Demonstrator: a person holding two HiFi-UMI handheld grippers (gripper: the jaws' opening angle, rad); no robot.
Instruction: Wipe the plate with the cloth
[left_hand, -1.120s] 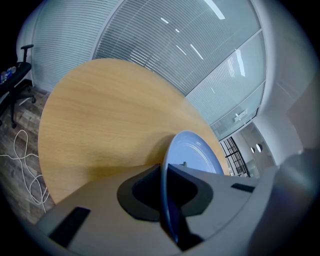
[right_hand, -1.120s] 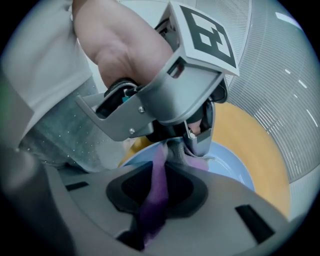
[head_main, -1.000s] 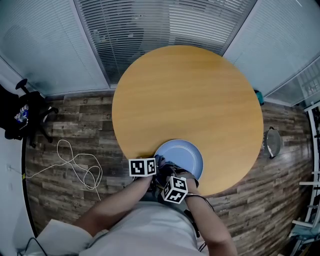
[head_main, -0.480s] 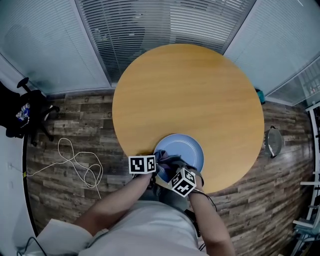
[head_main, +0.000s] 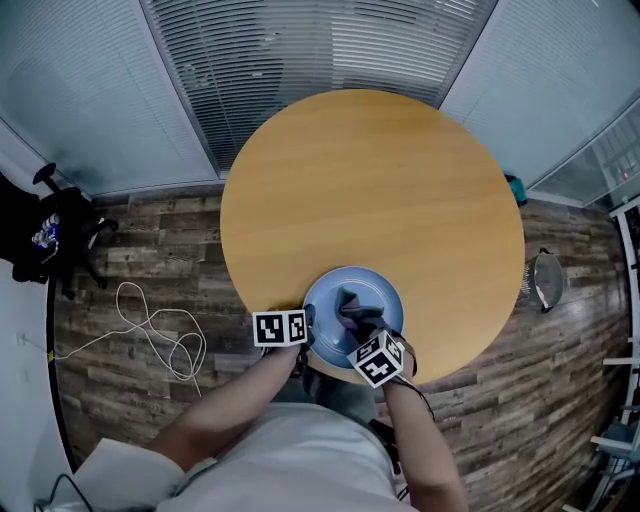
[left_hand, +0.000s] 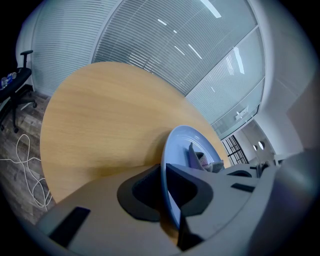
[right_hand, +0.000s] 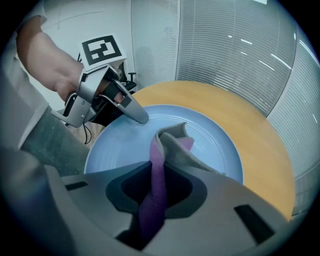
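A pale blue plate lies at the near edge of the round wooden table. My left gripper is shut on the plate's left rim; in the left gripper view the rim runs edge-on between the jaws of the left gripper. My right gripper is shut on a purple and grey cloth, whose free end rests bunched on the middle of the plate. From the head view the cloth lies just beyond the right gripper.
The plate sits close to the table's near edge, next to my body. A white cable lies coiled on the wooden floor at the left, near a black office chair. A round metal object rests on the floor at the right.
My right gripper has carried the cloth from the plate's near left part toward its middle and right, rolling as it went. The left gripper and plate stayed put.
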